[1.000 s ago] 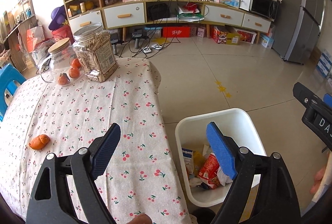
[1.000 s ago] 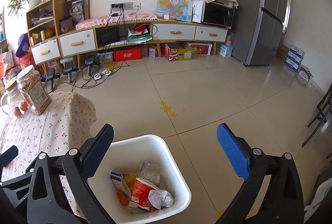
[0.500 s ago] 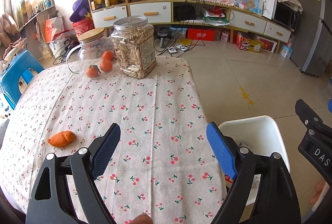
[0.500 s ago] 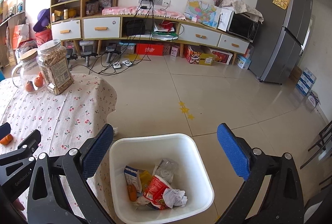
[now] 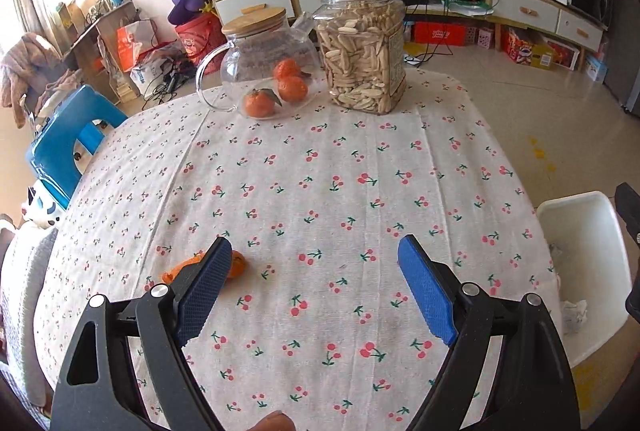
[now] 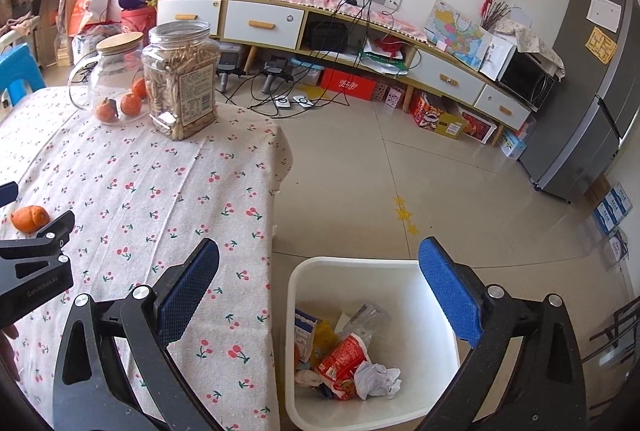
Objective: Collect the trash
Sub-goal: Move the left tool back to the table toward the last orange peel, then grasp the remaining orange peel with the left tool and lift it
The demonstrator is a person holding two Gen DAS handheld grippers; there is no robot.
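Observation:
An orange peel [image 5: 236, 266] lies on the cherry-print tablecloth [image 5: 320, 171], partly hidden behind the left finger of my left gripper [image 5: 316, 271], which hangs open above the cloth with nothing between its fingers. From the right wrist the same peel [image 6: 29, 218] sits at the far left, just beyond the left gripper's black body. My right gripper [image 6: 320, 283] is open and empty over the table's edge and the white bin [image 6: 372, 419], which holds a red wrapper [image 6: 340, 363], crumpled paper [image 6: 376, 379] and a small carton. The bin [image 5: 580, 271] also stands at the right in the left wrist view.
At the table's far end stand a jar of seeds [image 5: 362, 47] and a glass pitcher [image 5: 268, 67] with three tangerines. A blue stool [image 5: 68, 147] is at the table's left. Beyond are tiled floor, a long low cabinet [image 6: 360, 43] and a fridge [image 6: 588, 91].
Both grippers have swung left, from over the bin toward the table. The peel now sits by the left gripper's left finger. Both stayed open.

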